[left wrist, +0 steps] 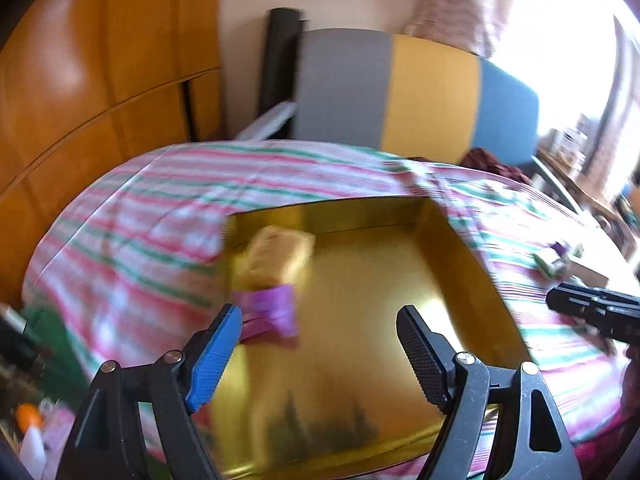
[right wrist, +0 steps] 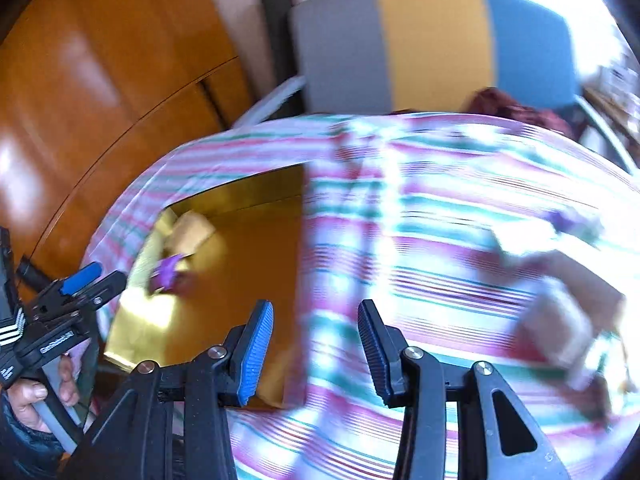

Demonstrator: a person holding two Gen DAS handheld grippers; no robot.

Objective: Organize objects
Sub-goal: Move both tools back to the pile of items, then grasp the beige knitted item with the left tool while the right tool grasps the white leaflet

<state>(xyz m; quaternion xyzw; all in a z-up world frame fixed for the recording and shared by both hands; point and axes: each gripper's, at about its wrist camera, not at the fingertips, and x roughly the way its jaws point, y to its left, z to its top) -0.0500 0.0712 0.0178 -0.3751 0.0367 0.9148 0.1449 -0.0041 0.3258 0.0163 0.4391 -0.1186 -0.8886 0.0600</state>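
An open gold tin (left wrist: 380, 280) sits on the striped tablecloth (left wrist: 140, 220). At its left side lie a yellow packet (left wrist: 276, 256) and a purple packet (left wrist: 272, 312). My left gripper (left wrist: 320, 324) hovers above the tin's near part, open and holding nothing. At the right edge of this view my right gripper (left wrist: 592, 312) pokes in. The right wrist view is blurred: the right gripper (right wrist: 314, 316) is open and empty above the cloth, just right of the tin (right wrist: 248, 248). The purple packet (right wrist: 168, 270) and left gripper (right wrist: 80, 284) show there too.
A small purple-green packet (left wrist: 556, 260) and a tan box (right wrist: 560, 312) lie on the cloth at the right. A grey, yellow and blue chair back (left wrist: 400, 92) stands behind the table, a wooden cabinet (left wrist: 80, 80) to the left. A hand (right wrist: 36, 396) grips the left tool.
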